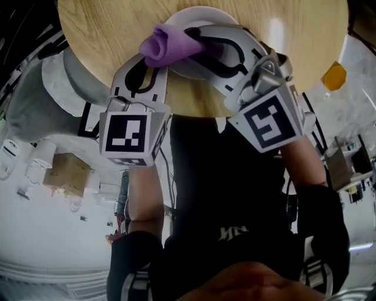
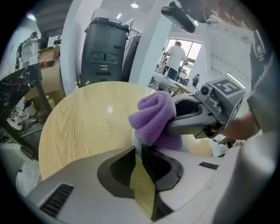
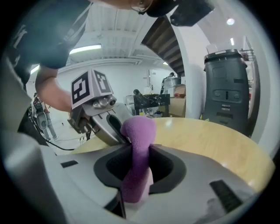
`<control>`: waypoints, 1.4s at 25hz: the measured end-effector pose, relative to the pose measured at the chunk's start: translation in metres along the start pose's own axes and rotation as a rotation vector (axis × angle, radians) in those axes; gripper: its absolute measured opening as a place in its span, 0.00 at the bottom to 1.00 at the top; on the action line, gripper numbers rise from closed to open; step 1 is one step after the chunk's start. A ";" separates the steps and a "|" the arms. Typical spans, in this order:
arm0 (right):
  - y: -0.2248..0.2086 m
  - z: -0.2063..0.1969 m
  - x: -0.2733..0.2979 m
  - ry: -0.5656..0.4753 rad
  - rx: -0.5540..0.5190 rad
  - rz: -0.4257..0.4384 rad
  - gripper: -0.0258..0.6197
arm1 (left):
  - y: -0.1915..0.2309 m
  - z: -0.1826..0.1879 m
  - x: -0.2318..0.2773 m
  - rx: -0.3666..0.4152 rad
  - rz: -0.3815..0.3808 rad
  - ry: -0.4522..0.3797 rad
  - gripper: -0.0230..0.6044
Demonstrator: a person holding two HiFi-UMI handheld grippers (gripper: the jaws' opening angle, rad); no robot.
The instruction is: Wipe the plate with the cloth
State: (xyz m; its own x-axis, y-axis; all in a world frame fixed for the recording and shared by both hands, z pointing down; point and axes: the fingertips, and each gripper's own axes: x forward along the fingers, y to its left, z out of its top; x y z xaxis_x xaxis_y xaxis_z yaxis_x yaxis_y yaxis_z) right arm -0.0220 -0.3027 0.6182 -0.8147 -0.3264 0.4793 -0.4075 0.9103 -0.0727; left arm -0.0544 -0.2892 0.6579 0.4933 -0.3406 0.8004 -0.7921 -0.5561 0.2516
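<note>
Right gripper is clamped on the cloth: soft, light, bunched on the plate just ahead. Left gripper pinches the plate's near rim. Plate's likely stiff, slick, breakable: grip the rim firmly.

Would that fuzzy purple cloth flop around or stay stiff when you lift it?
Probably floppy: the fuzzy purple cloth squashes thin where the right gripper pinches it and bulges beyond. Likely light, being just soft bunched fabric. Its fuzzy surface probably resists slipping.
</note>
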 end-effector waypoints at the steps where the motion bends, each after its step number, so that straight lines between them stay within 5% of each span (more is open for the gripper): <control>1: -0.001 -0.007 -0.006 0.023 -0.013 -0.002 0.20 | 0.000 0.000 0.000 0.001 0.000 0.003 0.11; 12: -0.028 -0.060 -0.086 0.221 0.032 -0.155 0.20 | -0.001 0.000 0.000 0.002 -0.002 -0.002 0.11; 16: -0.019 -0.013 -0.088 0.040 0.082 -0.171 0.20 | -0.001 0.000 0.000 0.005 -0.001 0.003 0.11; 19: -0.005 0.022 -0.059 -0.113 0.143 -0.085 0.20 | 0.000 0.001 0.001 0.012 0.003 -0.002 0.11; 22: 0.006 0.027 -0.020 -0.152 0.208 -0.006 0.20 | 0.000 0.001 0.001 0.014 0.010 -0.008 0.11; 26: 0.016 0.003 0.005 -0.021 0.189 0.048 0.20 | 0.000 0.000 0.000 0.006 0.012 -0.005 0.11; 31: 0.008 -0.025 -0.017 0.110 0.050 0.015 0.20 | 0.001 -0.001 0.000 0.007 0.017 -0.008 0.11; 35: -0.007 -0.050 -0.055 0.191 0.048 -0.041 0.20 | 0.000 -0.002 0.001 0.017 0.009 -0.017 0.11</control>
State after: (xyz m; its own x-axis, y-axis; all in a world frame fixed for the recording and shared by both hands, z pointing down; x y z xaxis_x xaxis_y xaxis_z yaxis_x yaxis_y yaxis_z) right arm 0.0465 -0.2786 0.6360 -0.7062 -0.3043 0.6393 -0.4614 0.8827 -0.0895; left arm -0.0546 -0.2875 0.6595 0.4922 -0.3586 0.7932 -0.7904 -0.5659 0.2346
